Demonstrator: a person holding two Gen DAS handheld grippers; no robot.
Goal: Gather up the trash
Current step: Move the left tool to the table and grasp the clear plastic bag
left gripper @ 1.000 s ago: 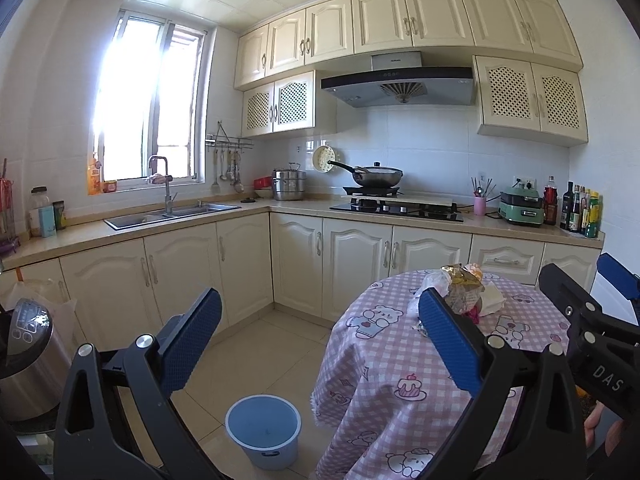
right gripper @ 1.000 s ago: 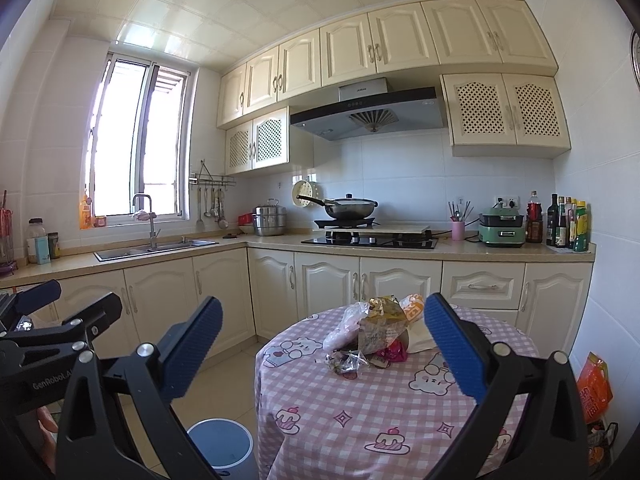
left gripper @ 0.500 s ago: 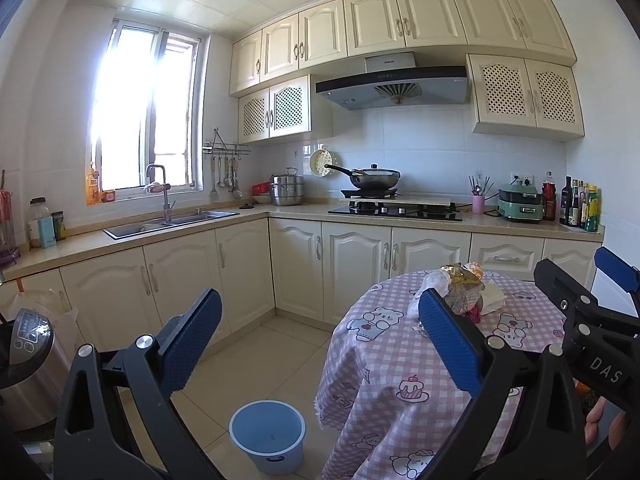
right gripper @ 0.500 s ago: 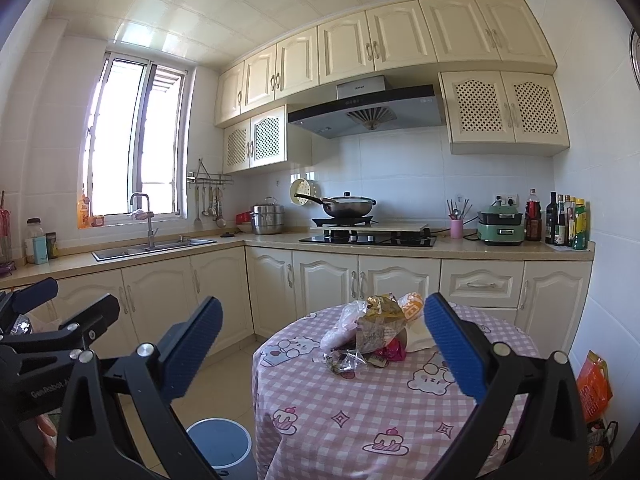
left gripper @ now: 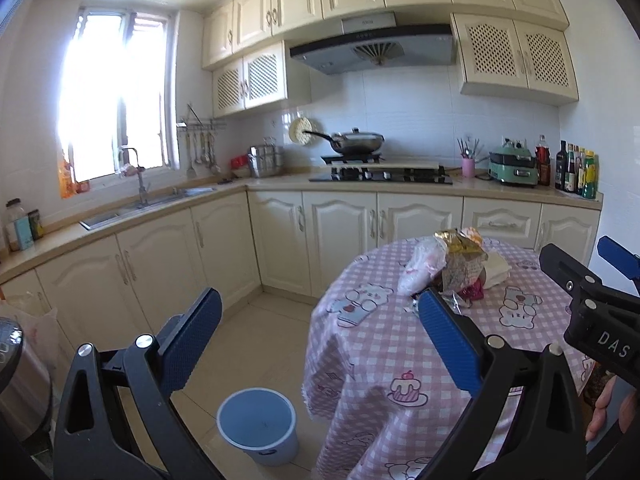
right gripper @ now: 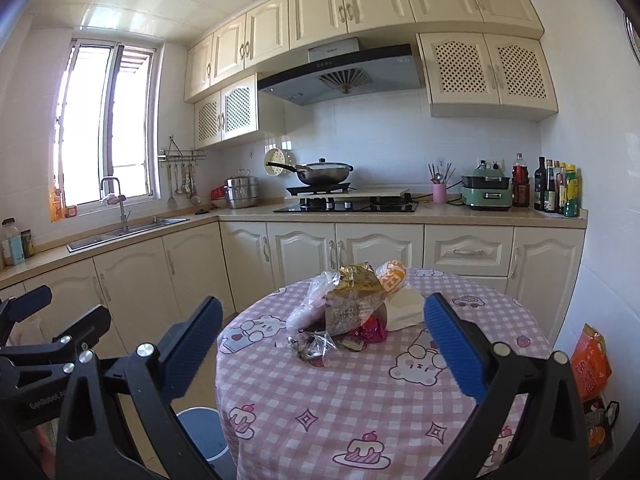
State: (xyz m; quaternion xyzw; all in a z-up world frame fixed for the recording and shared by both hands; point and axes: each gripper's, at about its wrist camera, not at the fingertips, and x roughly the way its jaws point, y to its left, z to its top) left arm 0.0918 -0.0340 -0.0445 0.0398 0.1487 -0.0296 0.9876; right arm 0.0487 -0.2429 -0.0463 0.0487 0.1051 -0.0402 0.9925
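Observation:
A heap of trash (right gripper: 352, 304) lies on the round table (right gripper: 380, 412) with its pink checked cloth: a gold foil wrapper, clear plastic bags, a red wrapper and a white box. The same trash heap (left gripper: 456, 268) shows in the left wrist view, past the right-hand finger. A light blue bucket (left gripper: 259, 424) stands on the floor left of the table, and its rim (right gripper: 200, 424) peeks out in the right wrist view. My left gripper (left gripper: 320, 344) is open and holds nothing, short of the table edge. My right gripper (right gripper: 324, 352) is open too, above the near part of the table, short of the heap.
Cream cabinets and a counter with a sink (left gripper: 148, 204), a stove with a wok (left gripper: 356, 142) and bottles (left gripper: 576, 172) run along the walls. A steel appliance (left gripper: 16, 380) stands at the far left. An orange bag (right gripper: 590, 360) sits on the floor right of the table.
Both grippers have come closer to the table, so the trash heap looks larger. The left view has tilted down and swung left a little. Both stay open.

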